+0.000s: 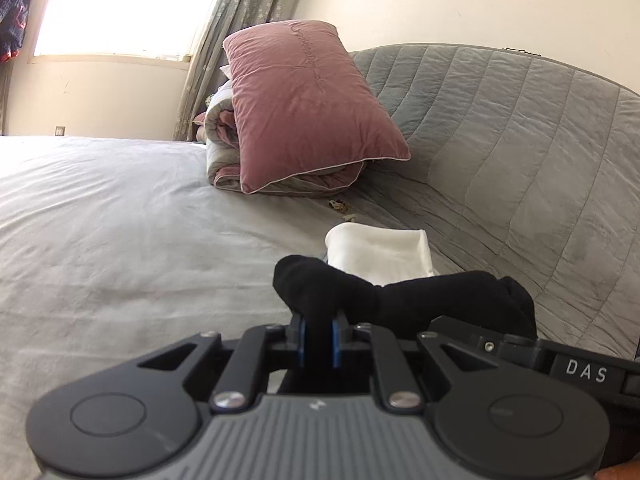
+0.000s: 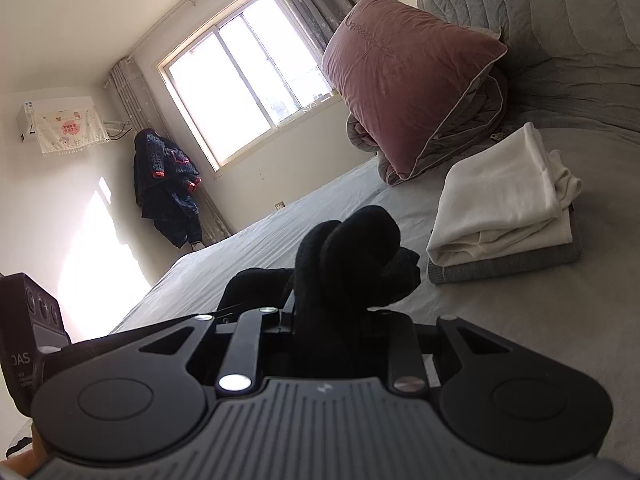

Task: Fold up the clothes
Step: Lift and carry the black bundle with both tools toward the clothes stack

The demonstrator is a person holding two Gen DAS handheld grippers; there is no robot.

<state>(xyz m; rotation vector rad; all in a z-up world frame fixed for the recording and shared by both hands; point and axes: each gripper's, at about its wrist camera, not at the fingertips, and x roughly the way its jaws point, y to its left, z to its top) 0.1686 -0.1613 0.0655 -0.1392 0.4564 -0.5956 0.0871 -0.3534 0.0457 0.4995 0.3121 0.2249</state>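
Above the grey bed sheet [image 1: 120, 220]: one black garment [image 1: 400, 300], bunched, held between both grippers. Left gripper [image 1: 318, 332] pinched narrow on one end; right gripper [image 2: 332, 312] clamped on a thicker wad. Step judged: pick-up done, folding not begun. Next move would call for spreading it flat. Open sheet lay left; folded white and grey stack [image 2: 500, 208] and pink pillow [image 1: 312, 108] bounded the right.

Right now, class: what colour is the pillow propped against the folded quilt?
Dusty pink pillow with pale piping, clearest in the right wrist view.
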